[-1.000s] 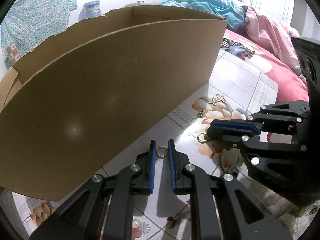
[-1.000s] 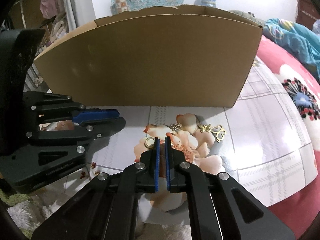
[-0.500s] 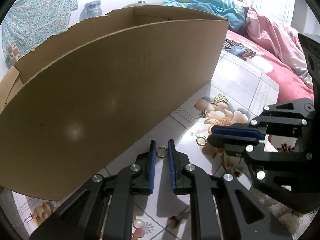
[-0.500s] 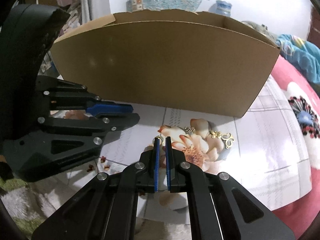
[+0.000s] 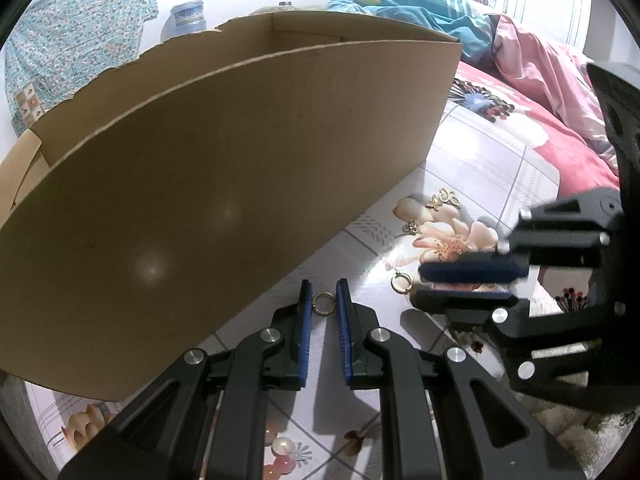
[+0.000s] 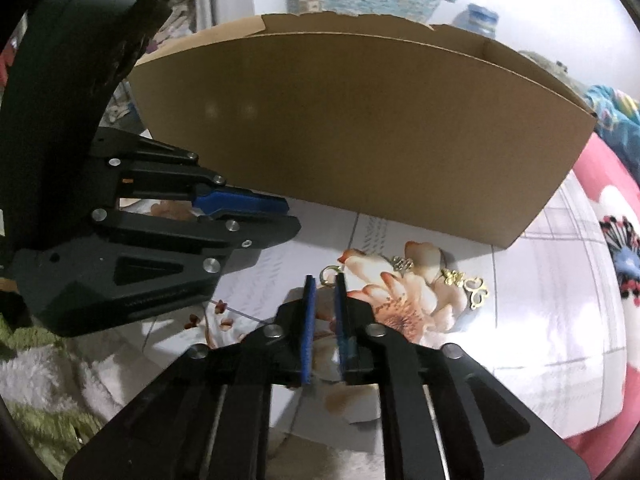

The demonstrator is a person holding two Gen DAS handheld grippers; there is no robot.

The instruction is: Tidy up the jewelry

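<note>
1. The left gripper (image 5: pixel 323 294) pinches a small gold ring (image 5: pixel 323 303) between its blue pads, just in front of the wall of a cardboard box (image 5: pixel 224 184) that runs long across both views.
2. The right gripper (image 6: pixel 325 280), its jaws just opening, holds nothing; a gold hoop (image 6: pixel 330 273) lies flat on the flowered sheet (image 6: pixel 552 280) at its tips.
3. More gold pieces (image 6: pixel 466 282) lie scattered to the right of the hoop, near the box.
4. No writing can be read on the box.
</note>
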